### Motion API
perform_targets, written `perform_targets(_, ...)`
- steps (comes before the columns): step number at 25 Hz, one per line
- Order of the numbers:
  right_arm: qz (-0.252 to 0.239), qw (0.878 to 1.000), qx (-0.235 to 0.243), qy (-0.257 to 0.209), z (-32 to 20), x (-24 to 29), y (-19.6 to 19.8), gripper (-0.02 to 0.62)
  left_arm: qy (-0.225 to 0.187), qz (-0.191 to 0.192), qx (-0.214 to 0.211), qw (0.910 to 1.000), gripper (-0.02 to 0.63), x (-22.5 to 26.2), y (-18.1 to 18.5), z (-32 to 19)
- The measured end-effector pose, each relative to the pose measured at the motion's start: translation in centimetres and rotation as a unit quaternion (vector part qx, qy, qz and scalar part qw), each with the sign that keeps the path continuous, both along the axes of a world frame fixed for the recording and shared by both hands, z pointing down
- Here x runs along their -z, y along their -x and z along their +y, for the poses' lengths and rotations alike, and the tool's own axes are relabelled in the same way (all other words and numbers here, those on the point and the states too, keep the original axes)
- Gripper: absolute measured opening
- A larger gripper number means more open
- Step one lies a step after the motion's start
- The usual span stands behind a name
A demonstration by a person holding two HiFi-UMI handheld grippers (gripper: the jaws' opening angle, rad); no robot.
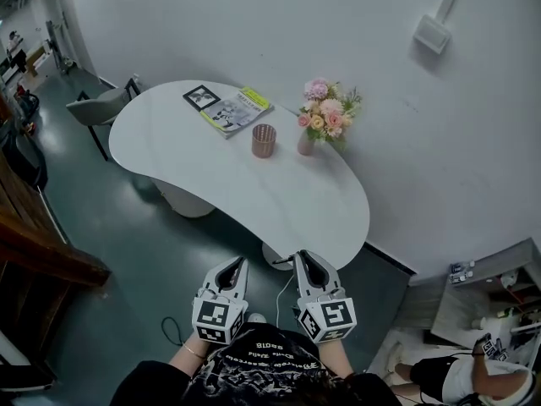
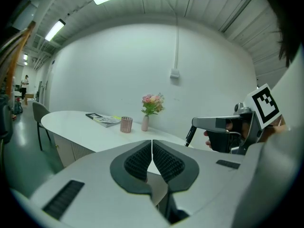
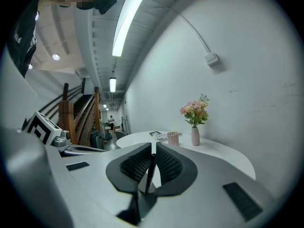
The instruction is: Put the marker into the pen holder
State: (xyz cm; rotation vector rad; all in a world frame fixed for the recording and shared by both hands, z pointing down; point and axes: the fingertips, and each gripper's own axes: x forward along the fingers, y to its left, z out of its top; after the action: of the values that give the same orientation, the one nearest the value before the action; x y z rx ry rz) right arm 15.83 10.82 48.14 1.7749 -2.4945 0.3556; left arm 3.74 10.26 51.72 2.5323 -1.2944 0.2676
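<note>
In the head view the marker (image 1: 281, 262) showed only as a thin dark stub at the tips of the right gripper (image 1: 301, 257), and the jaws covered the rest. Print on the booklet (image 1: 237, 110) and the picture in the frame (image 1: 201, 97) were too small to tell. The inside of the pen holder (image 2: 126, 124) was hidden in both gripper views. 1 person (image 1: 469, 377) was cut off by the lower right edge.
</note>
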Motion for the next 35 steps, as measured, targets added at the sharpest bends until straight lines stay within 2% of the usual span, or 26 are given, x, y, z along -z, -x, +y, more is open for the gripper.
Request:
perform_targets(12,0.016,0.998,-0.054,-0.008,-9.9,1.5,1.9,0.054,0.007,0.004,-0.069,0.9976,0.026,0.1,0.9,-10.3)
perform_targets(19,0.024,0.996,-0.089,-0.006,-15.3,1.8,3.4,0.054,0.009,0.008,-0.091,0.9957,0.026,0.0,2.9,-16.8)
perform_targets(26,0.021,0.992,-0.124,-0.012,-19.9,2.6,5.0,0.054,0.000,0.009,-0.105,0.9945,0.026,0.7,5.6,-22.2)
perform_targets(35,0.020,0.992,-0.124,-0.020,-23.9,3.7,6.2,0.054,0.001,0.003,-0.091,0.9959,0.026,0.8,7.5,-25.5)
